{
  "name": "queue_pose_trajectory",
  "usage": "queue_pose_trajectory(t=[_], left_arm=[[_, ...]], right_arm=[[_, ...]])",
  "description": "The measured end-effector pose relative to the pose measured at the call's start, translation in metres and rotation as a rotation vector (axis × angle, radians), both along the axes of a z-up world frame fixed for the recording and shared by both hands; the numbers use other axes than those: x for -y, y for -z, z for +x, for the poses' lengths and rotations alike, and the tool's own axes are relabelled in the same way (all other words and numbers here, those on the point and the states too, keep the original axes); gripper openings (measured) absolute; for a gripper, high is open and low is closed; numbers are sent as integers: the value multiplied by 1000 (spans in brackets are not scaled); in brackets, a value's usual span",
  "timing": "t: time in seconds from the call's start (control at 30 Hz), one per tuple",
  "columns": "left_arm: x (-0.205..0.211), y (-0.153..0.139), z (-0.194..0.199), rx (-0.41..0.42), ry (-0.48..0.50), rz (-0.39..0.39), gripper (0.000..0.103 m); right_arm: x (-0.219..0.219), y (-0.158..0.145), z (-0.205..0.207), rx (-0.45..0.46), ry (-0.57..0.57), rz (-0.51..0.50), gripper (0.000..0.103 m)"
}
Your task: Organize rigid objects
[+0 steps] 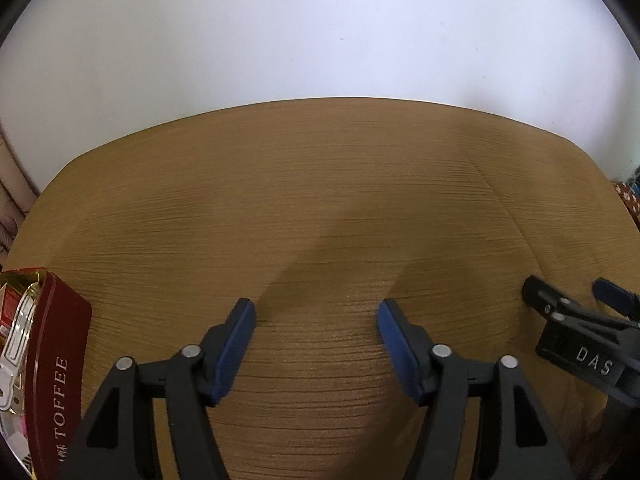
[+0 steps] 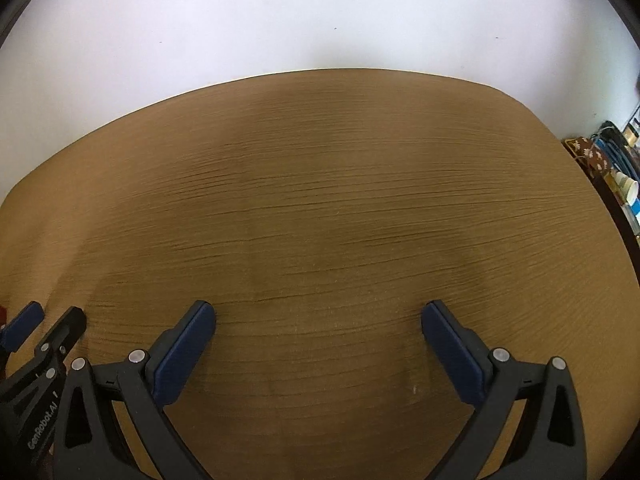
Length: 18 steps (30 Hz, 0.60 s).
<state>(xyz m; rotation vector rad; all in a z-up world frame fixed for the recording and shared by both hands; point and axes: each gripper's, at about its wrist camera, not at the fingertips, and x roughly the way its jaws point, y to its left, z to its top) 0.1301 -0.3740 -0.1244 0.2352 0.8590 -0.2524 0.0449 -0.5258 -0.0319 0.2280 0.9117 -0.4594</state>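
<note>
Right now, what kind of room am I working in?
Probably a home or small office room. A wood-grain table stands against a plain white wall, a red toffee tin holding small items sits at its left edge, and cluttered shelves show at far right.

Illumination is bright and even. Soft, diffuse shadows fall on the wooden table ahead of the left gripper. The white wall is near overexposure. Fisheye distortion bows the table edge; dark vignetting occupies the corners. Wood grain is slightly soft, the image periphery more so.
</note>
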Motion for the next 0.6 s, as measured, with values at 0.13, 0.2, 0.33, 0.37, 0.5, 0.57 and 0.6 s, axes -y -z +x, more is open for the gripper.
queue_pose_trajectory(t=[0.13, 0.2, 0.33, 0.37, 0.5, 0.57, 0.6], left_arm=[[-5, 0, 7, -25, -53, -29, 88], [-10, 2, 8, -37, -60, -51, 90], [-4, 2, 5, -24, -70, -23, 93], [-5, 2, 5, -29, -75, -29, 95], [-3, 4, 4, -39, -80, -43, 95], [-5, 3, 2, -38, -83, -42, 95], [-3, 2, 2, -40, -83, -45, 95]], right_arm=[[-8, 2, -2, 13, 9, -9, 103], [-9, 0, 0, 25, 6, -15, 103], [-10, 1, 0, 37, 0, -26, 103], [-15, -1, -4, 38, -1, -24, 103], [-12, -1, -1, 41, -11, -19, 103], [-12, -1, -2, 42, -16, -19, 103], [-7, 0, -1, 42, -17, -18, 103]])
